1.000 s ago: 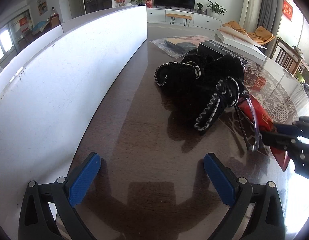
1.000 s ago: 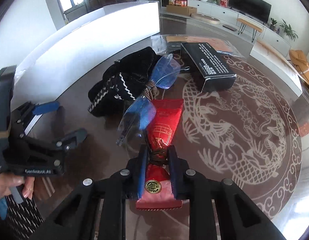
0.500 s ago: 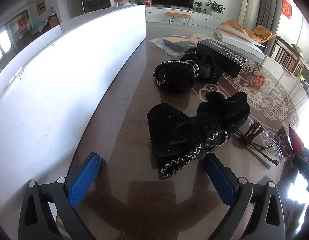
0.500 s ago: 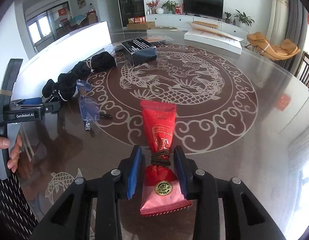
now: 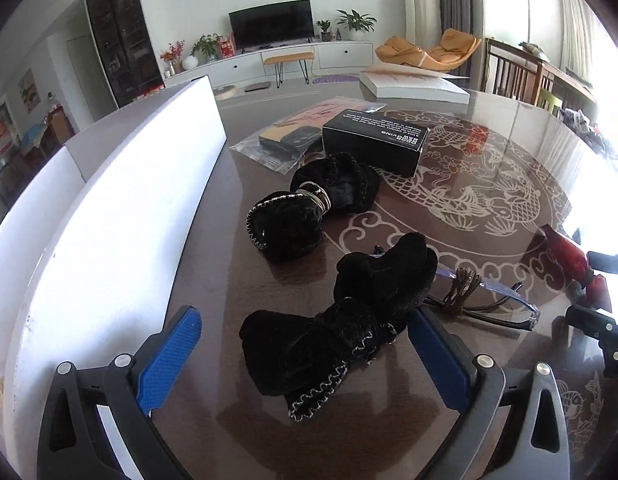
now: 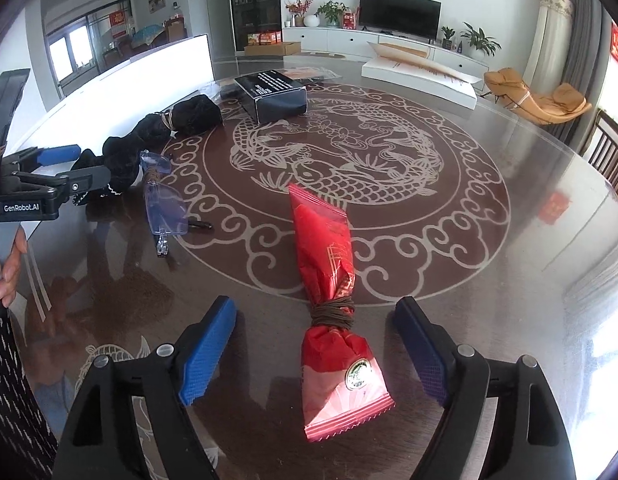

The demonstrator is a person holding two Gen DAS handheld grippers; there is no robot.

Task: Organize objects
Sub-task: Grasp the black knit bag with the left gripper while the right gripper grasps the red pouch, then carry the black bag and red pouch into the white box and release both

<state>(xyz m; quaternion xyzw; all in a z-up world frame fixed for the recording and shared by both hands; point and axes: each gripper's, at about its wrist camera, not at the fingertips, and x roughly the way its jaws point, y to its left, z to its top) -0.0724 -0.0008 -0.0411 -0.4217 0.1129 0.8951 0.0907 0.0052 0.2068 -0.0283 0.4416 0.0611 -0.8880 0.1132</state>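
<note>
Right gripper (image 6: 315, 350) has just been opening, jaws spread around the red pouch (image 6: 333, 312) lying on the table (image 6: 489, 280), so we back straight off; left gripper (image 5: 305, 354) spread around the black pouch (image 5: 341, 320).

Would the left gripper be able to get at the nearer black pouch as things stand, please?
Probably yes. The left gripper is open and the nearer black pouch already lies between its blue pads, nothing covering it; the glasses lie just beside it.

Bright living room: wall television (image 6: 399, 13) over white cabinet (image 6: 373, 42), orange lounge chair (image 6: 539, 98), dark glossy table (image 6: 529, 200).
</note>
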